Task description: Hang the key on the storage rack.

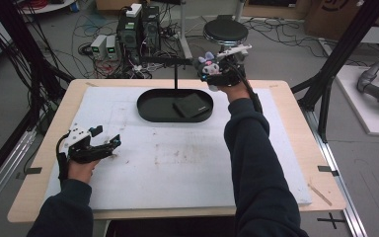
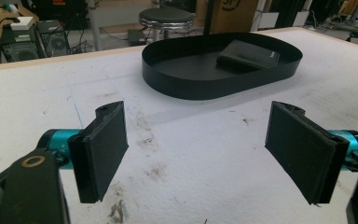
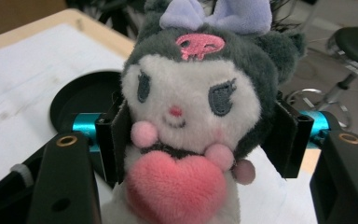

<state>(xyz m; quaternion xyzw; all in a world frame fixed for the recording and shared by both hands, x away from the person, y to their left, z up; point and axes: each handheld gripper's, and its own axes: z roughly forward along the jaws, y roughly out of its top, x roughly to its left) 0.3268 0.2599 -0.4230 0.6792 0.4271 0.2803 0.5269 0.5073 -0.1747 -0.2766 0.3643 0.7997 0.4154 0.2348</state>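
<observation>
Step in hand: I judged it to be carrying the plush [image 3: 186, 116] toward the tray [image 1: 148, 109] with my right gripper [image 1: 216, 69] and setting it down inside.
Plush: it sat between my right jaws, squeezed at the sides of its head, facing the right gripper view, pink heart [image 3: 175, 189] low in front. In the high view it was up in the air near the tray's far right end, just past the rim.
Right jaws: clamped on the plush, pads pressed into the fur on both sides.
Left gripper [image 2: 196, 154]: jaws stood wide apart with nothing between them, low over the white mat [image 1: 187, 173], well apart from the tray.
Tray: black, oval, on the mat's far half; a flat black pad [image 1: 191, 105] lay in its right part, leaving the left part bare.
Doing it well: I meant to hold the squeeze steady, since soft fur can slip, bring the plush over the rim, and lower it onto the bare part instead of the pad.
Release: I planned to part the jaws only once the plush rested on the floor of the tray.
Risk: I thought the body hanging below my jaws might catch the rim.
</observation>
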